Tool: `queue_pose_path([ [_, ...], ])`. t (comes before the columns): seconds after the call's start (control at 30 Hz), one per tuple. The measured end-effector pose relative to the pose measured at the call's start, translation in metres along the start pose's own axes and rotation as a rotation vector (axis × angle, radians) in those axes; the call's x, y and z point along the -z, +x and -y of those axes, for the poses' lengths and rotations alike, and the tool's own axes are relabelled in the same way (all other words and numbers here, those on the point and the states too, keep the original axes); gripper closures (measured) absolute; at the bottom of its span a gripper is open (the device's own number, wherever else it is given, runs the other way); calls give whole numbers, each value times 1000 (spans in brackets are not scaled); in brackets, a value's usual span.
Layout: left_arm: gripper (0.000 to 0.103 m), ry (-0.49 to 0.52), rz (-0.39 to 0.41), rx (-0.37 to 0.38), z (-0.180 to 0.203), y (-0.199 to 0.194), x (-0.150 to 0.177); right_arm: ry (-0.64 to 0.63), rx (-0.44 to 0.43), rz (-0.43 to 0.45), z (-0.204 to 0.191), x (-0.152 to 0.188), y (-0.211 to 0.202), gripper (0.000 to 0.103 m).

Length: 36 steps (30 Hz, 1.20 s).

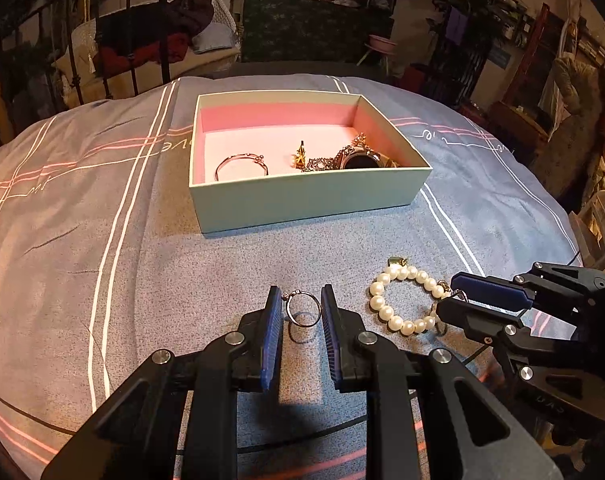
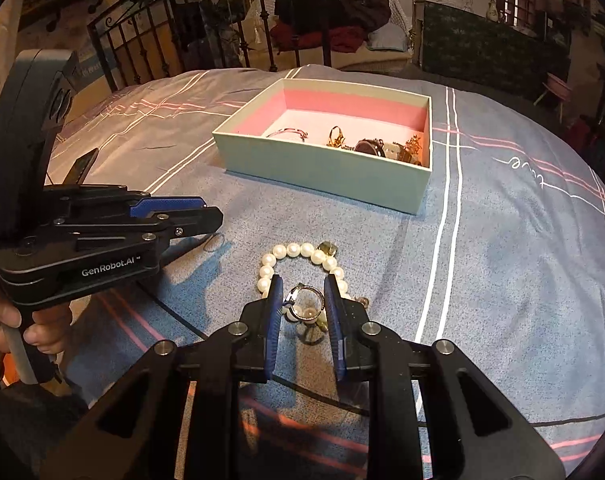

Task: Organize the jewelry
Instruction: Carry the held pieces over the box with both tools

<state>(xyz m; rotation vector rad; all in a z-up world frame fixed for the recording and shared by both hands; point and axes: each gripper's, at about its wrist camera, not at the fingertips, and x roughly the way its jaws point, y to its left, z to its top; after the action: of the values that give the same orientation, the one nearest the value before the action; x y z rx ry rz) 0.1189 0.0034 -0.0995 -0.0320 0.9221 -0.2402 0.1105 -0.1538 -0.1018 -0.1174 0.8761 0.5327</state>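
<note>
An open pale green box point(image 1: 302, 200) with a pink lining sits on the bed; it also shows in the right wrist view point(image 2: 322, 170). In it lie a thin bangle point(image 1: 240, 165), a gold charm point(image 1: 300, 155) and a watch point(image 1: 360, 158). My left gripper point(image 1: 302, 308) grips a thin silver ring point(image 1: 303, 309) that stands upright above its shadow on the bedspread. A pearl bracelet point(image 1: 398, 298) lies to its right. My right gripper point(image 2: 303, 304) grips a ring point(image 2: 307, 303) over the pearl bracelet point(image 2: 298, 254).
The blue-grey striped bedspread point(image 1: 102, 260) covers the whole surface. A black metal bed frame point(image 2: 174, 32) and piled clothes point(image 1: 158, 36) stand behind it. A hand point(image 2: 26, 320) holds the left gripper's handle.
</note>
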Motion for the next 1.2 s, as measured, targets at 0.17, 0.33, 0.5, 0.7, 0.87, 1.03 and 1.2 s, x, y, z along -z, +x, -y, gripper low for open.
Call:
queue_pose_path([
  [0.17, 83, 10, 19, -23, 0, -4, -14, -3, -14, 18, 6, -12, 0, 81],
  [0.33, 83, 14, 61, -28, -2, -8, -54, -5, -30, 54, 20, -46, -1, 81],
  [0.5, 83, 9, 73, -49, -8, -2, -108, -27, -11, 91, 33, -96, 6, 81],
  [0.7, 83, -18, 64, -91, -15, 15, -157, -53, 39, 78, 37, -145, 28, 81],
  [0.87, 83, -39, 45, -120, -21, 27, -161, -40, 57, 48, 41, -150, 45, 81],
  [1.03, 83, -51, 26, -112, -28, 34, -158, -33, 63, 26, 43, -144, 53, 81],
  [1.2, 83, -60, 13, -105, -29, 40, -161, -31, 64, 24, 44, -142, 54, 81],
])
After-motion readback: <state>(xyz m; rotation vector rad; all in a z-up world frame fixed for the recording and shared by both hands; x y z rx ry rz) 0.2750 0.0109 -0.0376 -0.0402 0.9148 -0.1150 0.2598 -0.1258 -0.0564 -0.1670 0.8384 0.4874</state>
